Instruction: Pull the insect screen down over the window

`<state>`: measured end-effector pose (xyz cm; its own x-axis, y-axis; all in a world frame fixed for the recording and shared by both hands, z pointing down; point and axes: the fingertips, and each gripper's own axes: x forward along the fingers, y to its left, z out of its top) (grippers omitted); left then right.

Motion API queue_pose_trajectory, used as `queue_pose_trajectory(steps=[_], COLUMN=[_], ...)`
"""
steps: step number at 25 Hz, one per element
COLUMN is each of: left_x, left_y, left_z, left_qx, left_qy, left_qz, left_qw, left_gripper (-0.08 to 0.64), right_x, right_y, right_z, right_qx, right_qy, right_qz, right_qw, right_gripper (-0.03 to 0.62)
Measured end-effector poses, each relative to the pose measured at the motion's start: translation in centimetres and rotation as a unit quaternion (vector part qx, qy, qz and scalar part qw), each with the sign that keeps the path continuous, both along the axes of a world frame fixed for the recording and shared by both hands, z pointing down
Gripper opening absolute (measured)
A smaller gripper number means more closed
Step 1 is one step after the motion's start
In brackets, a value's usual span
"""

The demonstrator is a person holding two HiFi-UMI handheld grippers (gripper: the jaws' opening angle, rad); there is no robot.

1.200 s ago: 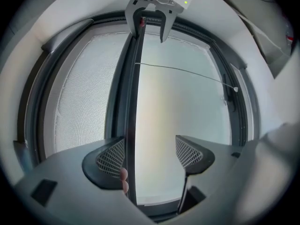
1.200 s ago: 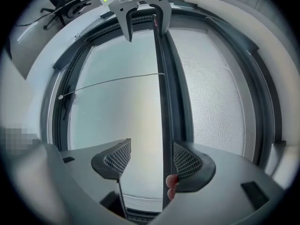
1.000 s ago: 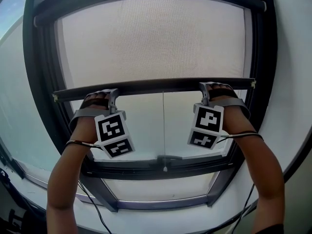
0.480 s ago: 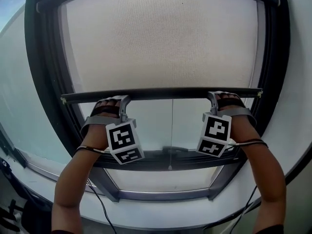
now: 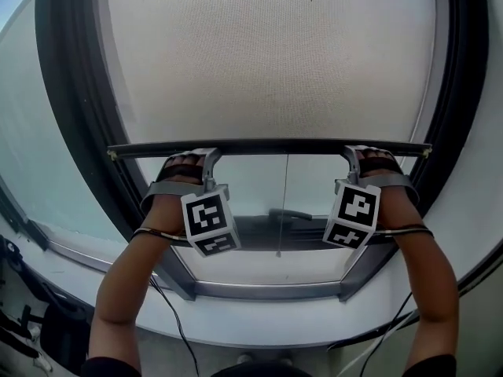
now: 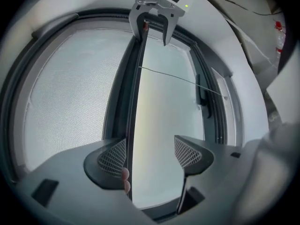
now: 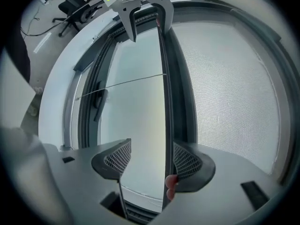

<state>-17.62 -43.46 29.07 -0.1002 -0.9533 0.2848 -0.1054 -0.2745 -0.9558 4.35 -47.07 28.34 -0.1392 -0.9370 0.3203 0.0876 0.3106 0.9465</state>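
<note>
While both claws hook over it from the near side, the insect screen (image 5: 267, 61) covers the upper part of the window. Its dark bottom bar (image 5: 267, 147) runs level across the pane, just above the window handle (image 5: 289, 214). The left claw (image 6: 151, 153) gapes wide near the bar's left end. The bar passes between its jaws and lies against one pad (image 6: 112, 157), with the other pad well clear, so nothing is pinched. The right claw (image 7: 151, 159) stands the same way near the right end, wide open with the bar against one pad. A thin cord (image 5: 283, 210) hangs from the bar's middle. Compared with a second ago, the bar sits lower in the dark frame (image 5: 75, 132) and nearer the handle, and more mesh shows above it. A white sill (image 5: 259, 320) runs below the frame. Far back in the room stands an office chair (image 7: 75, 4).
</note>
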Motion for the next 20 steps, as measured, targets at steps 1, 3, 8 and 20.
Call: queue_pose_trajectory(steps=[1,3,8,20], left_x=[-0.1,-0.1,0.4,0.8], left_y=[0.1,0.1,0.3,0.6], left_z=[-0.2,-0.5,-0.4,5.7], left_qx=[0.004,0.015,0.012,-0.012], left_qy=[-0.001,0.001,0.016,0.045], left_qz=[-0.001,0.001,0.013,0.014], left_qw=[1.0,0.9999,0.9997,0.9988], left_gripper=[0.325,0.325,0.325,0.325], right_x=[-0.1,-0.3,-0.3,0.0], right_y=[0.1,0.0,0.3,0.1], right_z=[-0.2,-0.4,-0.2,6.2], right_qx=[0.001,0.009,-0.001,0.007], right_qy=[0.001,0.001,-0.007,-0.002], right_qz=[0.0,-0.002,-0.005,0.009], right_qw=[1.0,1.0,1.0,1.0], right_gripper=[0.281,0.281,0.281,0.281])
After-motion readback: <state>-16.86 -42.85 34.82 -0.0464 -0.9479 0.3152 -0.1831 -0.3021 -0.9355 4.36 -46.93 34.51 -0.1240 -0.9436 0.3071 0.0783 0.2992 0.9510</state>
